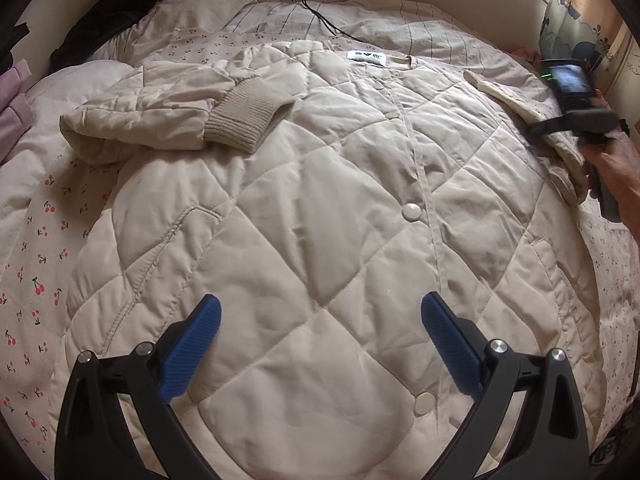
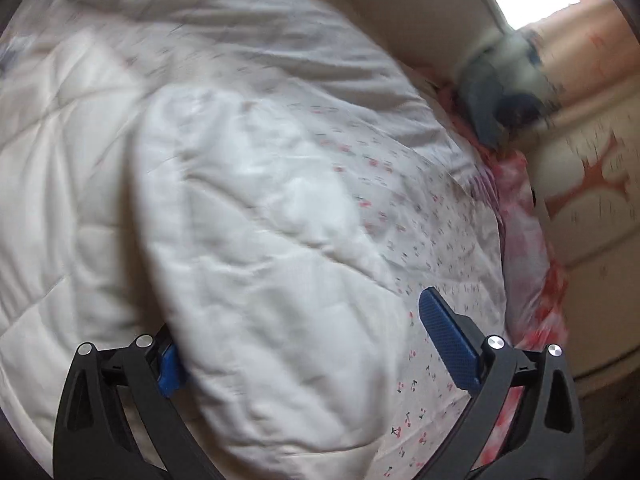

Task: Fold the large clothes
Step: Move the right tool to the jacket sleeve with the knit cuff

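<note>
A cream quilted jacket [image 1: 328,184] lies front-up on the bed, snapped shut down the middle. Its left sleeve is folded across the chest, ribbed cuff [image 1: 248,120] pointing right. My left gripper [image 1: 320,308] hovers open over the jacket's lower hem area, holding nothing. At the far right of the left wrist view, a hand [image 1: 612,176] holds my right gripper's body [image 1: 576,108] over the other sleeve [image 1: 532,120]. In the blurred right wrist view, my right gripper [image 2: 304,320] is open, with that puffy sleeve [image 2: 248,220] lying between its fingers and covering the left fingertip.
A cherry-print duvet [image 1: 44,240] covers the bed under the jacket. A black cable [image 1: 316,12] runs across the far bedding. Dark clothing [image 1: 104,12] lies at the back left, a lilac garment [image 1: 12,104] at the left edge. A patterned curtain [image 2: 592,168] hangs beside the bed's right edge.
</note>
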The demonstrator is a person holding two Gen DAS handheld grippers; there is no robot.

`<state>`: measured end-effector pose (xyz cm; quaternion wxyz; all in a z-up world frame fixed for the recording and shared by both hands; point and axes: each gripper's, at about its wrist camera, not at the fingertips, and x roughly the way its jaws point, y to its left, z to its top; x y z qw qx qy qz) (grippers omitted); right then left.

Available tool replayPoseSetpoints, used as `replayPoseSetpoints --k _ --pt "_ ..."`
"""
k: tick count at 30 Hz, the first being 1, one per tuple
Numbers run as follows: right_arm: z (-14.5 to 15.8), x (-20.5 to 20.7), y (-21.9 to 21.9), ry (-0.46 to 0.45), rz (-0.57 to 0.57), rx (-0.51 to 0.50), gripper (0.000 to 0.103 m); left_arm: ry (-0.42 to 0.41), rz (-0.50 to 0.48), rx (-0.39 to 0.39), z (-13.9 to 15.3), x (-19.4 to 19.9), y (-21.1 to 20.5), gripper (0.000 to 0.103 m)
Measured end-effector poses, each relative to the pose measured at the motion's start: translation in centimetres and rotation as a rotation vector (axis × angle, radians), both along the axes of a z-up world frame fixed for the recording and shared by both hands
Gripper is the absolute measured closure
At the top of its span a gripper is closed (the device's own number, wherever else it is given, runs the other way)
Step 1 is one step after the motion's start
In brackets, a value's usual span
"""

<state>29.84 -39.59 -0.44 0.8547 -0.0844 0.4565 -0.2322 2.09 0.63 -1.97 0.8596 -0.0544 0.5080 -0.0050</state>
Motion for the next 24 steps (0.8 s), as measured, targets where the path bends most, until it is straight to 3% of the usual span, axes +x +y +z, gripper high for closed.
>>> replayPoseSetpoints --k 3,5,7,8,11,16,19,22,24 --pt "0.8 -6.2 -11.1 -0.204 -0.234 0.482 0.007 0.001 0.003 -0.023 0.0 0.0 0.2 0.007" --pt "-0.3 -11.1 -17.1 -0.283 -0.364 0.713 0.007 0.007 -0.003 -0.031 -0.1 0.0 0.1 0.007" --pt "-2.9 -16.4 -22.5 -0.313 -0.478 0.926 0.007 0.01 -0.006 -0.029 -0.2 0.0 -0.2 0.007" --pt "-4.3 -18.1 -24.3 -0.273 -0.512 0.98 0.007 0.01 -0.009 -0.027 -0.3 -0.1 -0.3 0.007" --pt "-5.1 -21.1 -24.7 -0.199 -0.42 0.923 0.007 0.011 -0.018 -0.021 -0.4 -0.1 -0.7 0.007" --pt "-3.6 -21.2 -19.1 0.017 -0.165 0.639 0.007 0.015 -0.019 -0.001 -0.7 0.0 -0.8 0.007" --pt "-1.7 -23.0 -17.0 0.0 -0.051 0.588 0.007 0.016 -0.022 0.006 -0.8 0.1 -0.9 0.007" --pt "1.3 -25.3 -11.9 -0.069 0.066 0.317 0.007 0.014 -0.027 0.012 -0.8 0.1 -1.1 0.007" --pt "2.4 -26.4 -8.2 -0.111 0.168 0.253 0.007 0.011 -0.034 0.018 -0.8 0.0 -1.3 0.007"
